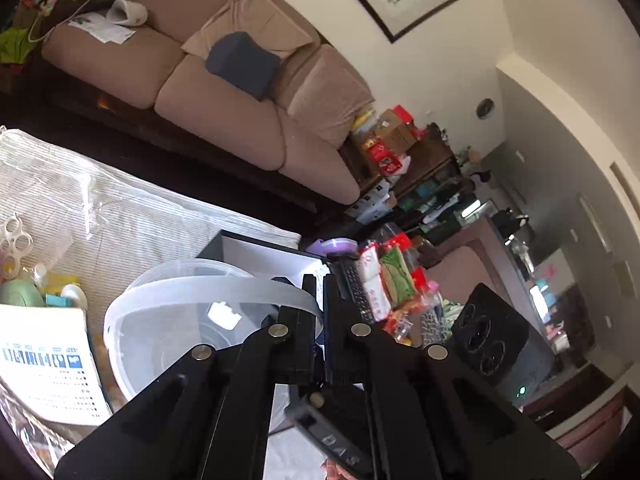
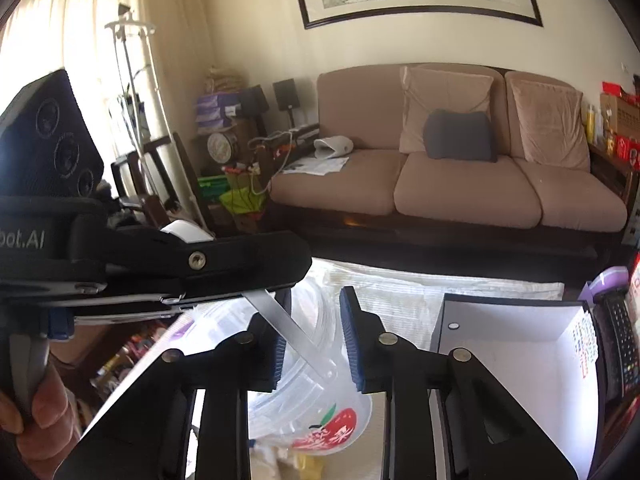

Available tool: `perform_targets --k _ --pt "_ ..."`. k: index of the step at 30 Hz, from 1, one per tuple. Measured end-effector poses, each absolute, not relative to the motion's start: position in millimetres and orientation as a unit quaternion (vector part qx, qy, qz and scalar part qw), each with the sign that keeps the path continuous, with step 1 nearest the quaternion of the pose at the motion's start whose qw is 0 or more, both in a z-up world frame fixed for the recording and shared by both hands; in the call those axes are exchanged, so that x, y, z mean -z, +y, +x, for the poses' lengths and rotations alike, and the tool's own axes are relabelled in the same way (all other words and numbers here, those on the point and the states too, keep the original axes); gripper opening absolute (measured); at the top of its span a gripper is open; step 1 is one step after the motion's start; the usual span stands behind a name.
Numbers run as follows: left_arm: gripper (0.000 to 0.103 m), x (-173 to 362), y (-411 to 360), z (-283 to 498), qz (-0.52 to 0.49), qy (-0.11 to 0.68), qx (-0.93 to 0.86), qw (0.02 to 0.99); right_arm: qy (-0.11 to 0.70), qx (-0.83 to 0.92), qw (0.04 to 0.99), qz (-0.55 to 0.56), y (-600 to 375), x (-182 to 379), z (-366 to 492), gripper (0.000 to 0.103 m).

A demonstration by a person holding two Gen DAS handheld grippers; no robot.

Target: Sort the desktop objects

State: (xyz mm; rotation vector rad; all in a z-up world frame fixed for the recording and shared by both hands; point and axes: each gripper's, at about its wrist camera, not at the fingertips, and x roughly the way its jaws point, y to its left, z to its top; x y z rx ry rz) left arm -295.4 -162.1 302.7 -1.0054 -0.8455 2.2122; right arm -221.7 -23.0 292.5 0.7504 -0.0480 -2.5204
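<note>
The left gripper (image 1: 319, 280) was pinched shut on the thin handle (image 1: 224, 292) of a clear plastic bucket (image 1: 168, 336) hanging just below it. Looked light but flexy, so the handle's the spot. The right gripper (image 2: 312, 340) sat nearly closed, nothing between its pads. Only "bot.AI" was readable.

The tub (image 2: 316, 384) is hanging by its handle (image 2: 288, 328) above the worktop (image 2: 400, 292), with the open box (image 2: 516, 344) lying just to its right. A remote control (image 2: 618, 344) is lying right of the box. The sofa (image 2: 448, 184) is standing beyond the worktop's far edge, a cushion (image 2: 460, 136) resting on it.
</note>
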Motion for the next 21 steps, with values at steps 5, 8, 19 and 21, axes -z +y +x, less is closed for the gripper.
perform_targets --k 5,8,19,21 --pt "0.005 -322.3 -133.0 -269.3 -0.377 -0.303 -0.823 0.298 -0.020 0.934 0.242 0.262 9.5 -317.9 -194.0 0.018" --pt "0.007 -331.8 -108.6 -256.6 -0.381 -0.297 -0.819 0.310 -0.020 0.940 0.224 0.258 32.9 -329.1 -182.3 0.018" --pt "0.043 -315.1 -45.4 -229.6 -0.396 -0.281 -0.813 0.320 -0.073 0.953 0.151 0.251 151.0 -333.5 -181.0 0.017" --pt "0.049 -303.8 -36.2 -230.9 -0.397 -0.264 -0.823 0.308 -0.085 0.952 0.154 0.250 168.4 -332.9 -178.0 0.016"
